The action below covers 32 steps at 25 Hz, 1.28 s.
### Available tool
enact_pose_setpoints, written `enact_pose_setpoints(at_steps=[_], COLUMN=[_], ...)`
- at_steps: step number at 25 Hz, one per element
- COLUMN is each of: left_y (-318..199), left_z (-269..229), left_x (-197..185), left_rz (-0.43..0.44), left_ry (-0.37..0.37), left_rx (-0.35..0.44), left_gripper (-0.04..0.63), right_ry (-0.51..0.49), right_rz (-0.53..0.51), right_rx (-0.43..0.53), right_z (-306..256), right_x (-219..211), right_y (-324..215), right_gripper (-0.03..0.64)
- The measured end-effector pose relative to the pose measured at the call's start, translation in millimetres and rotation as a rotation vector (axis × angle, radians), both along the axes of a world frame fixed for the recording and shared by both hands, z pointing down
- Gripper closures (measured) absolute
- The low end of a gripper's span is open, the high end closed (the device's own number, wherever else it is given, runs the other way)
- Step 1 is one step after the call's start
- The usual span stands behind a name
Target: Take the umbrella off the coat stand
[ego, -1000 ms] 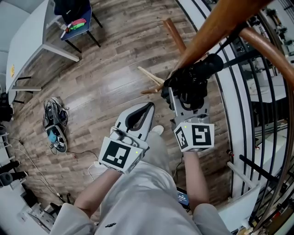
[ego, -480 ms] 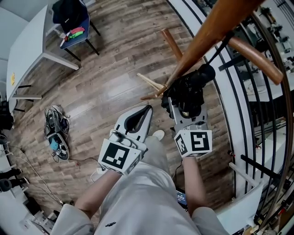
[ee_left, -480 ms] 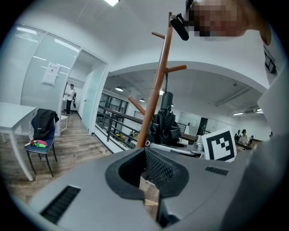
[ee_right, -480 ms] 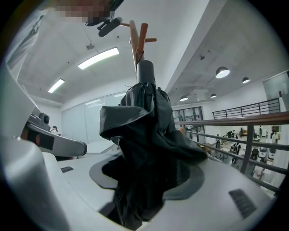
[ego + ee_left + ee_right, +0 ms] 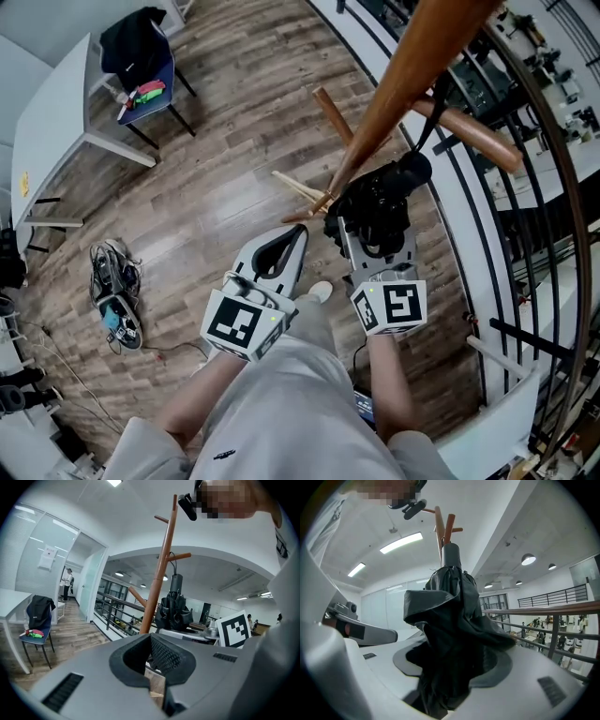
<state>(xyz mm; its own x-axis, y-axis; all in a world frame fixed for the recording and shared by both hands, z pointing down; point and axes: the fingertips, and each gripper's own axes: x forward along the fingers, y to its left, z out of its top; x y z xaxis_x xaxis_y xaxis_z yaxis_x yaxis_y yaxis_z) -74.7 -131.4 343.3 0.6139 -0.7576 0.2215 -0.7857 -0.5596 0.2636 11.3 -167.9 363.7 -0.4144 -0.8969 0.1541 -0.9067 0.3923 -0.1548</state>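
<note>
From my remote seat I look down on a wood-plank floor (image 5: 216, 178), with a dark railing (image 5: 469, 216) running along its right edge. The coat stand (image 5: 403, 84) rises between me and that railing, its brown pole slanting up through the head view with pegs branching off near the top. A white tabletop (image 5: 56, 131) sits far off at the upper left, and a blue chair (image 5: 155, 70) with a dark garment draped on it is drawn up beside it. The umbrella (image 5: 394, 183), black and folded into a loose bundle, hangs right against the pole, and a thin dark strap runs from its top up to one of the pegs. My right gripper (image 5: 373, 225) is at the bottom of that bundle. Its fingers have just been closing a little, and in the right gripper view the black fabric fills the space between them, so they are grasping the umbrella. My left gripper (image 5: 302, 232) floats just to the left, apart from both umbrella and pole, its fingers clenched together on nothing. A tangle of cables (image 5: 114, 281) lies on the floor well off to the left.
</note>
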Motion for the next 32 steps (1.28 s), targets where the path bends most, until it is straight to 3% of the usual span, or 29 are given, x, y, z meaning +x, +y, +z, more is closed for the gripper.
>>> enact_pose_setpoints(at_steps=[12,32], left_y=[4,1], left_z=[-26,-74], left_x=[0,11], left_rz=[0.078,0.228], left_ry=[-0.022,0.031], left_rx=[0.012,0.037], left_gripper=[0.575,0.575], right_ry=[0.022,0.063], right_rz=[0.014,0.123], right_rx=[0.051,0.09], right_z=[-40,-90], right_x=[-4,0], right_y=[15,43], right_gripper=[0.347,0.347])
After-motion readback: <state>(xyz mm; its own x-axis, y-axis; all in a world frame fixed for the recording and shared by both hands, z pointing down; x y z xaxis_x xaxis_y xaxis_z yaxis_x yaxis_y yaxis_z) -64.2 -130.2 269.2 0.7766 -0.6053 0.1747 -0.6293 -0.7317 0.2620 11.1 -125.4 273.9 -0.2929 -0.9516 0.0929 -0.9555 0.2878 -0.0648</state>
